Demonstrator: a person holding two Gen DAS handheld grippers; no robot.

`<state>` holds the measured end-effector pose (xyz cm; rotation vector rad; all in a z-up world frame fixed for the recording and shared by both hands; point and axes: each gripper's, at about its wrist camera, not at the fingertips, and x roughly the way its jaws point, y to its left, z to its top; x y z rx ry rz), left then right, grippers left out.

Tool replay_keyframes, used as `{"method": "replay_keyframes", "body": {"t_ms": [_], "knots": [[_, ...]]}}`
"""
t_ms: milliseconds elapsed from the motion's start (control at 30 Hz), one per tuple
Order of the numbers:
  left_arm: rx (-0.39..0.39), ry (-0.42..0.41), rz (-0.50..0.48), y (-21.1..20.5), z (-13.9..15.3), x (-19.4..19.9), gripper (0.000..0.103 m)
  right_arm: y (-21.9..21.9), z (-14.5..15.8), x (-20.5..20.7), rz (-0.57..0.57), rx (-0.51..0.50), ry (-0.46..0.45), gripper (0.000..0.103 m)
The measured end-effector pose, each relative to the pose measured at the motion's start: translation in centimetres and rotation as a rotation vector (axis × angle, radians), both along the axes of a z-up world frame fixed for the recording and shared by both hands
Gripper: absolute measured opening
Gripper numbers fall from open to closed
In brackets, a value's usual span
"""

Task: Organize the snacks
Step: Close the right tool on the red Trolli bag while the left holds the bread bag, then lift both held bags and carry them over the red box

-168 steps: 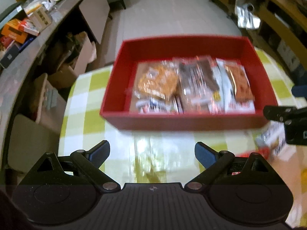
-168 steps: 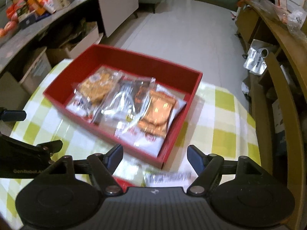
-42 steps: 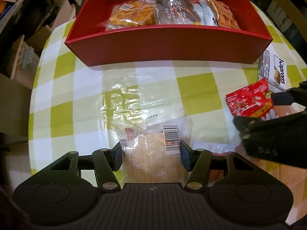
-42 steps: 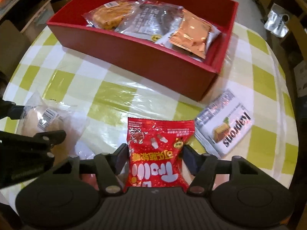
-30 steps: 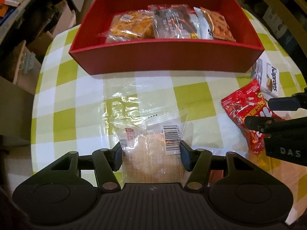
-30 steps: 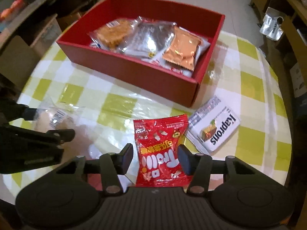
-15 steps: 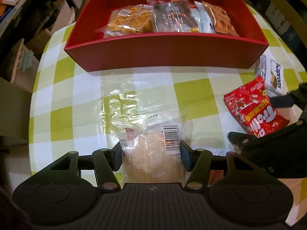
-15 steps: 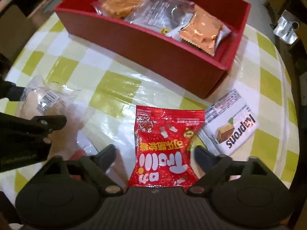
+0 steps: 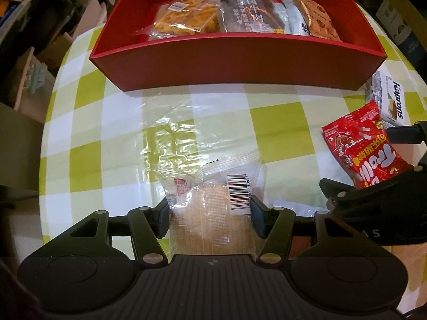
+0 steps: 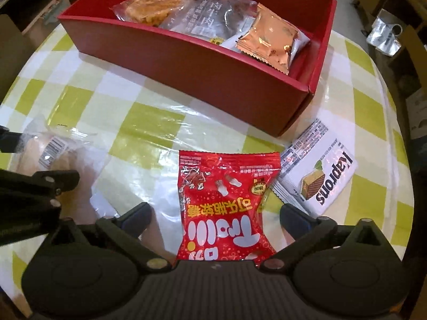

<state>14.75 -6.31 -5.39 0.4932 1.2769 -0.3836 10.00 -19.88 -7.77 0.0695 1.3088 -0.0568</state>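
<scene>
My left gripper (image 9: pixel 210 214) is shut on a clear snack packet (image 9: pixel 213 186) with a barcode, near the table's front. A red candy packet (image 10: pixel 226 202) lies flat on the cloth between the fingers of my right gripper (image 10: pixel 214 213). Its jaws stand wide and are closing, and the pads are clear of the packet on both sides. The red box (image 9: pixel 240 61) stands behind, holding several packets: an orange crisp snack (image 9: pixel 186 18), a dark meat packet (image 9: pixel 248 10) and a copper-coloured one (image 10: pixel 267 42). The same candy packet (image 9: pixel 365 146) shows at the right of the left wrist view.
A white wafer packet (image 10: pixel 320 178) lies right of the candy packet, near the box's corner. The round table has a green-and-white check cloth (image 9: pixel 106 133) under clear plastic. Cardboard boxes and shelves (image 9: pixel 32 61) crowd the left, and wooden furniture (image 10: pixel 411 40) the right.
The right gripper has let go of the red candy packet, which now lies on the cloth, and its jaws have spread wide. The left gripper keeps its hold on the clear packet.
</scene>
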Motion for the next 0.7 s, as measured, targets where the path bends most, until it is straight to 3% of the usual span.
{"method": "replay_keyframes", "body": {"t_ms": [33,67,167,267,700], "knots": [[0.002,0.002,0.0,0.0,-0.1,0.1,0.066,-0.2,0.5,-0.1,-0.001,-0.004,-0.007,0.085],[0.004,0.0,-0.001,-0.1,-0.1,0.1,0.066,-0.9,1.1,0.0,-0.001,0.008,-0.018,0.063],[-0.001,-0.015,-0.01,-0.2,0.4,0.0,0.065,-1.8,1.6,0.0,-0.038,0.036,-0.021,0.061],[-0.013,-0.019,-0.011,-0.3,0.8,-0.1,0.064,-1.1,1.9,-0.2,-0.012,0.002,-0.016,0.06],[-0.104,-0.076,0.044,-0.5,4.2,1.5,0.063,-1.9,7.2,-0.8,-0.056,0.065,-0.179,0.058]]}}
